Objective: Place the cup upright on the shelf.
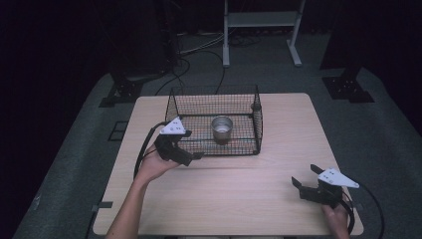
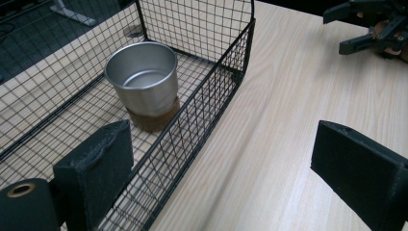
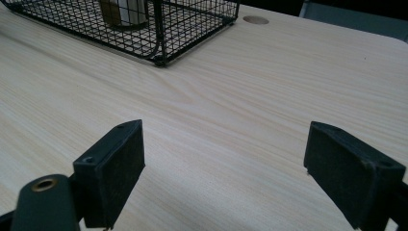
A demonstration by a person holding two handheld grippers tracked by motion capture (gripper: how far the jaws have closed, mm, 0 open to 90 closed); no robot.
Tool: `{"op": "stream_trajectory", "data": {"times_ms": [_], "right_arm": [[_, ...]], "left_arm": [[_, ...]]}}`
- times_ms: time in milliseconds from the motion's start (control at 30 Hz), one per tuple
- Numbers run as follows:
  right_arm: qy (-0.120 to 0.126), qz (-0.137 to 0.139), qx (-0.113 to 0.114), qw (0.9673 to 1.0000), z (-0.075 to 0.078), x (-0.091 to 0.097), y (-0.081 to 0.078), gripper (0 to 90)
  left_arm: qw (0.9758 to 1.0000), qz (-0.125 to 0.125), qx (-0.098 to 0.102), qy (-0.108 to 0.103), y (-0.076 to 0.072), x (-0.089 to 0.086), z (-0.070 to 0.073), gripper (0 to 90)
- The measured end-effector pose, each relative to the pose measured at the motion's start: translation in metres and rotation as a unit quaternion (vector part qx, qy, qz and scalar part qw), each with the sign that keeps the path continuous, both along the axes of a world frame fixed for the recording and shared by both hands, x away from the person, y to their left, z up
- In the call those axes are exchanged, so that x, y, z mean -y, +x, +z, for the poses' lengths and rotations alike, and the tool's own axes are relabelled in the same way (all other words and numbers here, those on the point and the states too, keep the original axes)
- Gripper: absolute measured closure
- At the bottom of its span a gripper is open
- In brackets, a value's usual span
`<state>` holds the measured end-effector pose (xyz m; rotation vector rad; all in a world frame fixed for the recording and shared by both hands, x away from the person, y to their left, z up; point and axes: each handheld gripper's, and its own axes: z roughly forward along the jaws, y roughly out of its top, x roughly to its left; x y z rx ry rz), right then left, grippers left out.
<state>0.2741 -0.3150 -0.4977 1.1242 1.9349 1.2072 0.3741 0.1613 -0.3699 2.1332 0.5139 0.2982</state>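
A black wire basket [image 1: 256,117] stands at the far middle of the wooden table [image 1: 278,129]. Upright inside it is a shiny metal cup [image 1: 222,129] with a brown base. My left gripper [image 1: 191,157] is by the basket's near left corner, open and holding nothing. In the left gripper view its jaws [image 2: 226,163] stand wide apart, the basket's wall [image 2: 211,96] runs up between them, and the cup [image 2: 142,84] is beyond the left jaw. My right gripper [image 1: 304,176] rests open near the table's front right. Bare wood lies between its jaws [image 3: 223,168].
The basket's corner [image 3: 161,45] is far ahead of the right gripper. A small round hole [image 3: 255,19] marks the tabletop beyond it. The other gripper [image 2: 370,29] appears at the top right of the left gripper view. Cables and a white frame [image 1: 259,20] are on the floor behind.
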Motion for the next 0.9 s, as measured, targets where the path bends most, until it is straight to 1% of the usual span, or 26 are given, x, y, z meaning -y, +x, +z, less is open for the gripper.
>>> {"op": "stream_trajectory", "data": {"times_ms": [333, 500, 567, 767, 800, 900], "right_arm": [[-0.005, -0.002, 0.0, 1.0, 0.0, -0.001, 0.0, 13.5], [-0.007, -0.001, 0.0, 1.0, 0.0, -0.001, 0.0, 13.5], [-0.007, -0.001, 0.0, 1.0, 0.0, -0.001, 0.0, 13.5], [-0.008, -0.002, -0.002, 1.0, 0.0, -0.002, 0.0, 13.5], [-0.008, -0.002, -0.002, 1.0, 0.0, -0.002, 0.0, 13.5], [-0.009, -0.003, -0.002, 1.0, 0.0, -0.002, 0.0, 13.5]], "left_arm": [[0.9999, 0.01, 0.003, -0.009, -0.016, -0.012, -0.012, 6.6], [0.9999, 0.015, 0.003, -0.007, -0.022, -0.018, -0.019, 6.5], [0.9998, 0.018, 0.0, -0.012, -0.025, -0.021, -0.022, 6.5], [0.9995, 0.023, 0.003, -0.022, -0.033, -0.027, -0.027, 6.5], [0.9993, 0.025, 0.003, -0.028, -0.034, -0.028, -0.028, 6.5], [0.9992, 0.028, 0.004, -0.029, -0.038, -0.031, -0.031, 6.5]]}}
